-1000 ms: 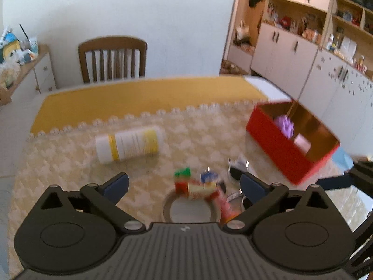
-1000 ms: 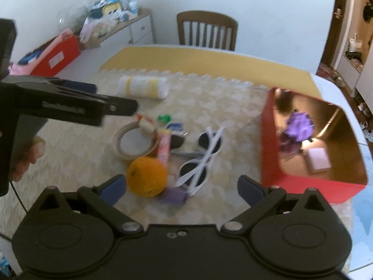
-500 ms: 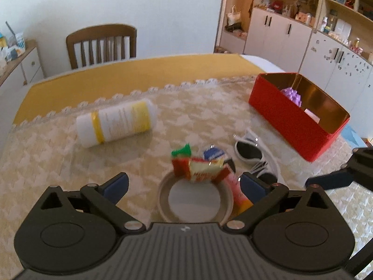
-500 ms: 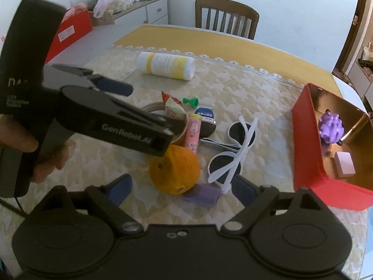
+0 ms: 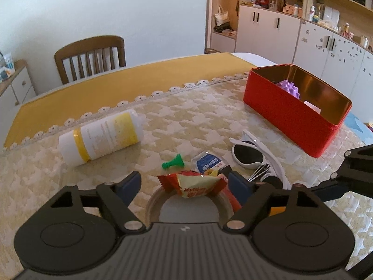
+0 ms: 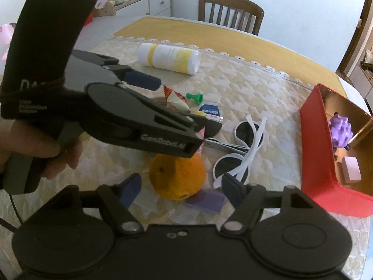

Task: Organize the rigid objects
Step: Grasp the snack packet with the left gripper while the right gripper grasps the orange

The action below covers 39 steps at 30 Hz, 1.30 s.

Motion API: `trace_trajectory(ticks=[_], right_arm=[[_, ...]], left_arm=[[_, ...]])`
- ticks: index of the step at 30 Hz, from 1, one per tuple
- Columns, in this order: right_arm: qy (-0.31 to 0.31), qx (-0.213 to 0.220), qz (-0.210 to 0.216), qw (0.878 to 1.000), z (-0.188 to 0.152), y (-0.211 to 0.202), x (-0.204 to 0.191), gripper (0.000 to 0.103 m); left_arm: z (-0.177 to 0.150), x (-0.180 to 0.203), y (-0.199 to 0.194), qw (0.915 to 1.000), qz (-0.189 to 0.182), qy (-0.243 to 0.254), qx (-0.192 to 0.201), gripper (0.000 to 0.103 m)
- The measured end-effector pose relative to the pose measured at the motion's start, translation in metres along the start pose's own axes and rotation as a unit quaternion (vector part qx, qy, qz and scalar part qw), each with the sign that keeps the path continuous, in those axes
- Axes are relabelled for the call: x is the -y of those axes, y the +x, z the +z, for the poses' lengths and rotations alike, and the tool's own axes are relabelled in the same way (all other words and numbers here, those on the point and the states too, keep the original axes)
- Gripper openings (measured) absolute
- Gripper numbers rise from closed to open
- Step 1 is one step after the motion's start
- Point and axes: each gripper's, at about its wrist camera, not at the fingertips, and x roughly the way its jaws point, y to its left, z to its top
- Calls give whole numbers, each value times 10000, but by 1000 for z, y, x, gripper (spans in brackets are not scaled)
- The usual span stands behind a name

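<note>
Orange (image 6: pixel 177 177) round w/ dimpled skin, red box (image 5: pixel 289 114) rectangular, gold-lined

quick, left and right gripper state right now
left gripper: open, jaws just been closing around the snack packet, not yet pressing it
right gripper: open, jaws just been closing around the orange, pads not touching

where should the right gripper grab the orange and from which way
Take the orange across its widest middle, coming down from above and from the near side. It is round and sits free on the tablecloth between the right gripper fingers, whose jaws have just been closing. The purple block touches its lower right.
</note>
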Motion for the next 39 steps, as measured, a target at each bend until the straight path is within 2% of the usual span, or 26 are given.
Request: trace_trajectory(ticks=[1,3,8,11,16,25,27,29,31,34,39], right_arm=[[-2,-12,-12,10000,0,1,0,69],[18,-33,-23,10000,0,2,1,64],[58,-10,6,10000,1,2,0,53],[37,17,8,10000,1,0,-2,52],[78,55,-26,10000,-2,-1,-3,51],[356,162,-101,9992,-5,-16,4,48],[420,232,-91,9988,-4,-23,8,41],[460,338,-83,9983,-4,-30,11,20],[385,380,-104,9985,-2,-35,11,15],[114,369,-101,9992,-3,-33,9,17],[31,350,-196,9992,-5,-28,8,45]], left_arm=[[0,2,-1,10000,-10,69,37,75],[1,5,-2,9998,-52,160,80,59],[3,6,-3,9999,-57,93,110,51],[2,5,-3,9998,-100,72,152,44],[3,7,-5,9997,-18,108,201,38],[9,4,-13,9997,-48,-106,202,35],[10,5,-18,9996,-67,-119,250,35],[12,6,-22,9995,-100,-124,267,35],[11,5,-25,9995,-79,-136,266,35],[10,3,-27,9996,10,-188,215,35],[7,-1,-31,9994,68,-277,198,35]])
